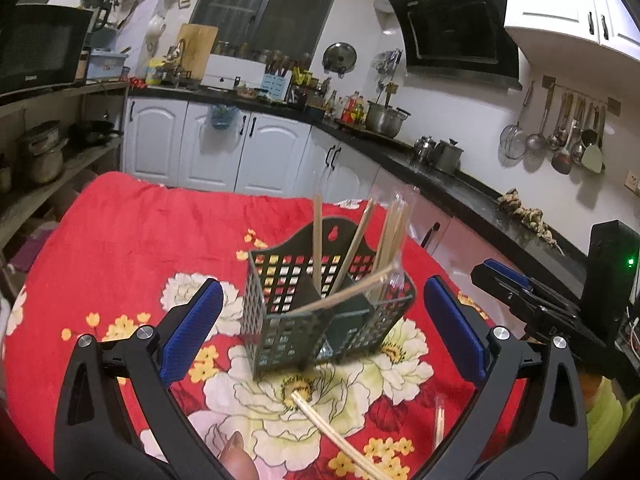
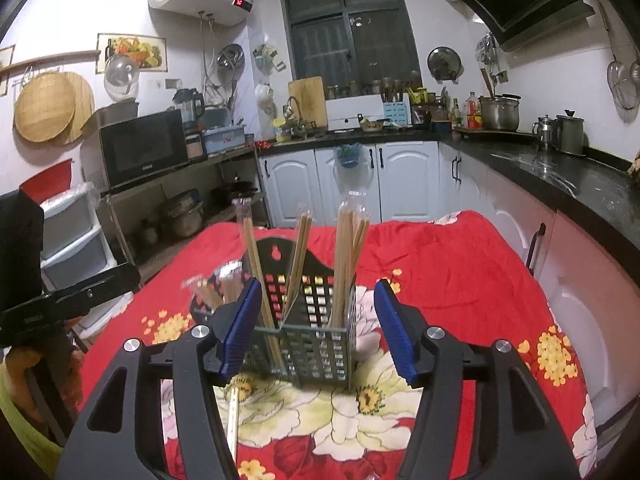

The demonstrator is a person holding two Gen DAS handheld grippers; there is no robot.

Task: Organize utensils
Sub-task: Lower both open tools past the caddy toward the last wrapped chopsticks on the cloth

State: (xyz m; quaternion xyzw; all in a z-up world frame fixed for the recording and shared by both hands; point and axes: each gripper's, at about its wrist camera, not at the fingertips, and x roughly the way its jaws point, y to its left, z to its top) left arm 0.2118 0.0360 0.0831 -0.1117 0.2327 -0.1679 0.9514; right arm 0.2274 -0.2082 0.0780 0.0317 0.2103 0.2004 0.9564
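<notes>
A red flowered cloth (image 1: 132,232) covered the table, and on it stood a dark perforated utensil basket (image 1: 316,312) with divided compartments. Seen from the left wrist camera, the left gripper (image 1: 320,326) was spread wide, its blue pads either side of the basket and touching nothing. Wrapped chopsticks (image 1: 390,232) stood upright in the basket (one pair (image 1: 346,290) lay tilted across its rim), and another pair (image 1: 336,436) rested flat on the cloth in front. From the right wrist camera, the right gripper (image 2: 316,330) was partly spread, the basket (image 2: 312,344) just beyond its pads, nothing pinched between them. Kitchen cabinets (image 2: 404,184) lined the wall behind.
</notes>
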